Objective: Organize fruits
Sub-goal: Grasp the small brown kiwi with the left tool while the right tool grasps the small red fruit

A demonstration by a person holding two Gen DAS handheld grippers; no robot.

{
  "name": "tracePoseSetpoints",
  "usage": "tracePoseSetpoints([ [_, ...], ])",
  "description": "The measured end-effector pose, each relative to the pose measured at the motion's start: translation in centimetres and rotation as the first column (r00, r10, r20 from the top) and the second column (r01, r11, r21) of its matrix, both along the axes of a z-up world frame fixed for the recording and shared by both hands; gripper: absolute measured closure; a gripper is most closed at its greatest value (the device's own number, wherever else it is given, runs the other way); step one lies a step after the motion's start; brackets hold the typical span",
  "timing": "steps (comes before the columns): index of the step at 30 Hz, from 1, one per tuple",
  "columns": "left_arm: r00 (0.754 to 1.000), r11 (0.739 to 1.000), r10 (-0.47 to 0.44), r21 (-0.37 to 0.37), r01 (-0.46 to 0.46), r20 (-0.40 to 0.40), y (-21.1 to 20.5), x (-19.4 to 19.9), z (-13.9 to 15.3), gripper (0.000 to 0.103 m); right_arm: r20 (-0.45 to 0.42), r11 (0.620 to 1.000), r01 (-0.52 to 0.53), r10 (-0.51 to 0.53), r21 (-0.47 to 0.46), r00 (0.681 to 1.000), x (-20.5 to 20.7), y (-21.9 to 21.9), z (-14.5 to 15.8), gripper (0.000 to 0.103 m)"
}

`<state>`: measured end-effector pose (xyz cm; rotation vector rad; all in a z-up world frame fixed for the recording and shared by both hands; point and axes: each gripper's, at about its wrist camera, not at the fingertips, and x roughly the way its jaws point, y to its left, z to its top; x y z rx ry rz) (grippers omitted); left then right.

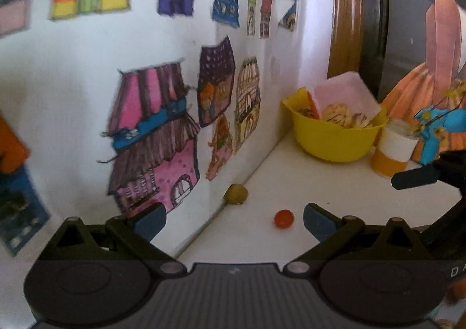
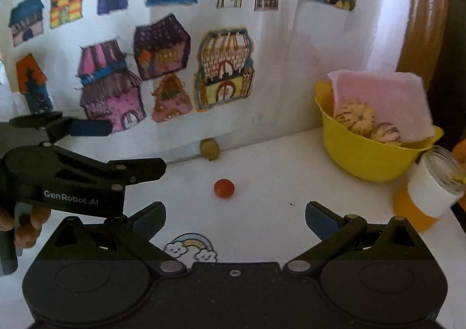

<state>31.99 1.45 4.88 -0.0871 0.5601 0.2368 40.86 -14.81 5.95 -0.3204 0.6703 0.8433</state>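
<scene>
Both claws stand wide and hold nothing. The left claw fills the bottom of the left wrist view, its blue-padded fingers spread apart; the letters "D A" show at the lower right edge of its body. The right claw sits at the bottom of its own view, fingers equally spread. In the right wrist view the left claw also appears at the left edge, lying sideways with its fingers parted, "GenRobot.AI" printed in white on its black body, and a hand gripping it from below.

On the white surface a small red fruit lies alone at the centre of the frame, ahead of the right claw and between the lines of its fingers. An olive-green fruit rests behind it, touching the foot of the wall, well apart from the red one. At the right, a yellow bowl holds pale striped fruits and a pink sheet. Just beside the bowl, at the lower right, stands a jar with a white band and orange base.

Coloured drawings of houses cover the wall. A rainbow-and-cloud sticker lies on the surface at bottom centre, between the right claw's fingers.
</scene>
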Motion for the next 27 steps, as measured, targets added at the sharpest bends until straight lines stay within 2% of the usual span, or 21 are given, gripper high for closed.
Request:
tracePoseSetpoints([
  [2, 1.0, 1.0, 0.006, -0.006, -0.006, -0.005, 0.1, 0.8, -0.7, 0.001, -0.008, 1.0, -0.019, 0.019, 0.0, 1.0, 0.9, 0.1, -0.7, 0.007],
  [4, 1.0, 1.0, 0.013, 0.019, -0.013, 0.004, -0.4, 1.3, -1.3, 0.001, 0.015, 0.999, -0.05, 0.05, -0.023, 0.999, 1.3, 0.4, -1.2, 0.01],
  [6, 1.0, 1.0, -0.013, 0.017, 0.013, 0.015, -0.5, 1.8, -1.9, 0.001, 0.035, 0.994, -0.095, 0.097, -0.054, 0.995, 1.5, 0.5, -1.8, 0.012],
  [9, 1.0, 1.0, 0.004, 0.013, -0.004, 0.027, -0.6, 2.6, -2.6, 0.003, 0.053, 0.988, -0.135, 0.14, -0.08, 0.989, 1.4, 0.6, -2.3, 0.016],
  [12, 0.999, 1.0, 0.004, 0.012, -0.005, 0.039, -0.7, 3.5, -3.2, 0.008, 0.057, 0.98, -0.175, 0.181, -0.097, 0.982, 1.3, 0.8, -2.7, 0.022],
  [16, 0.999, 1.0, 0.002, 0.027, -0.003, 0.044, -0.7, 4.8, -4.4, 0.021, 0.055, 0.971, -0.21, 0.217, -0.117, 0.975, 1.3, 1.6, -3.1, 0.032],
  [20, 0.999, 1.0, 0.011, -0.007, -0.011, 0.047, -0.2, 5.8, -5.3, 0.034, 0.039, 0.962, -0.235, 0.243, -0.135, 0.969, 1.3, 2.2, -3.6, 0.042],
  [23, 0.999, 0.998, 0.02, -0.054, -0.018, 0.033, 0.2, 6.8, -5.7, 0.04, 0.037, 0.952, -0.256, 0.266, -0.166, 0.963, 1.2, 2.8, -4.0, 0.048],
  [27, 1.0, 0.997, 0.017, -0.069, -0.016, 0.008, 0.3, 8.3, -6.0, 0.042, 0.03, 0.946, -0.271, 0.281, -0.18, 0.959, 1.6, 3.6, -4.3, 0.051],
])
